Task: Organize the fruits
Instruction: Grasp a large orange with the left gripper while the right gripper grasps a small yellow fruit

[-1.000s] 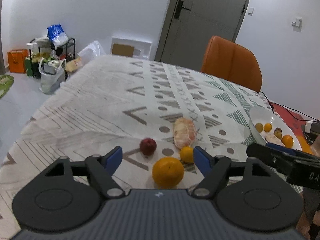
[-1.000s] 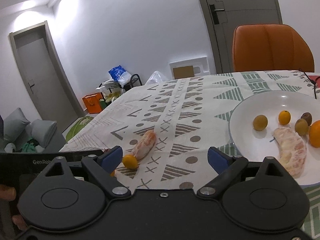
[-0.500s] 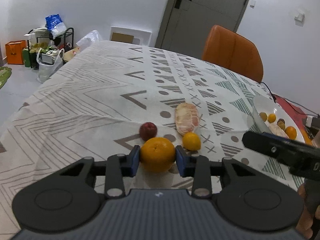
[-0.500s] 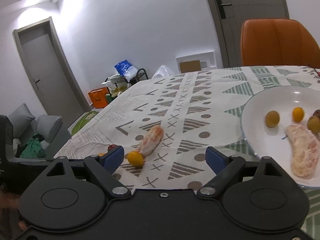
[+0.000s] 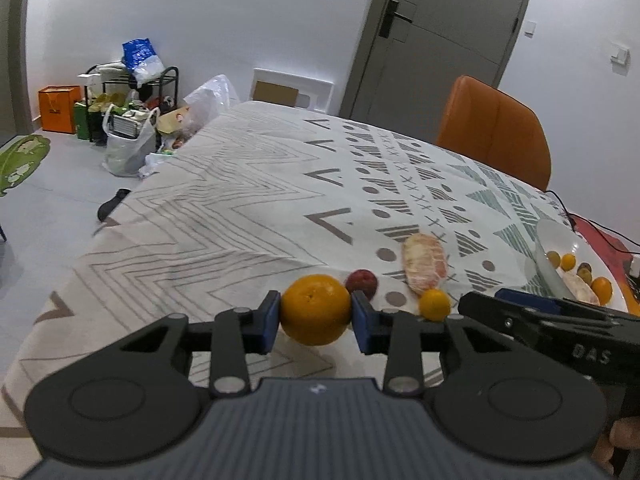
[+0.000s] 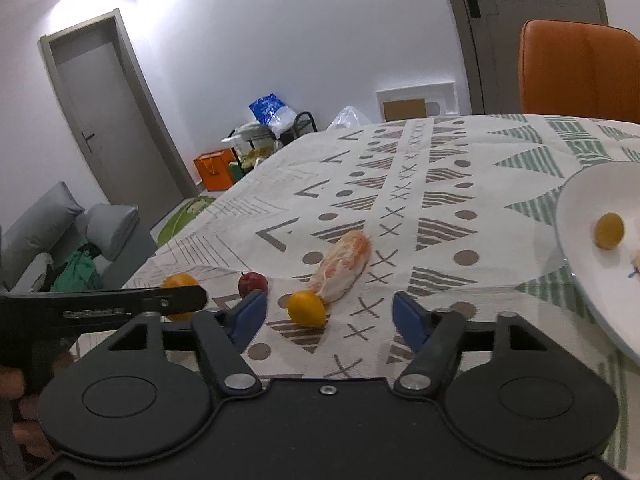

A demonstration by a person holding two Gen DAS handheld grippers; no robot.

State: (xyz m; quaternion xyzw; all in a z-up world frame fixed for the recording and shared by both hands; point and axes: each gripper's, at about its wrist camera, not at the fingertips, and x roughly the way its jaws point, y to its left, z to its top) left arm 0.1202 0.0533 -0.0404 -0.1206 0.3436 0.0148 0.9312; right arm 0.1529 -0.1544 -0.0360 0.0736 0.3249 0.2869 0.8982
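left gripper (image 5: 315,323) jaws clamp orange (image 5: 316,309) | right gripper (image 6: 326,316) jaws closing, nothing gripped

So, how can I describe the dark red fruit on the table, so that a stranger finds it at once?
Look at the patterned tablecloth, near its front edge. The small dark red fruit lies between the big orange and the peeled pomelo piece; it alone is red.

A table under a patterned tablecloth (image 5: 248,200) carries a peeled citrus piece (image 5: 424,266), with a small red fruit (image 5: 362,282) at its eight o'clock, a small yellow fruit (image 5: 434,304) at six, and a white plate (image 5: 550,236) toward three o'clock.
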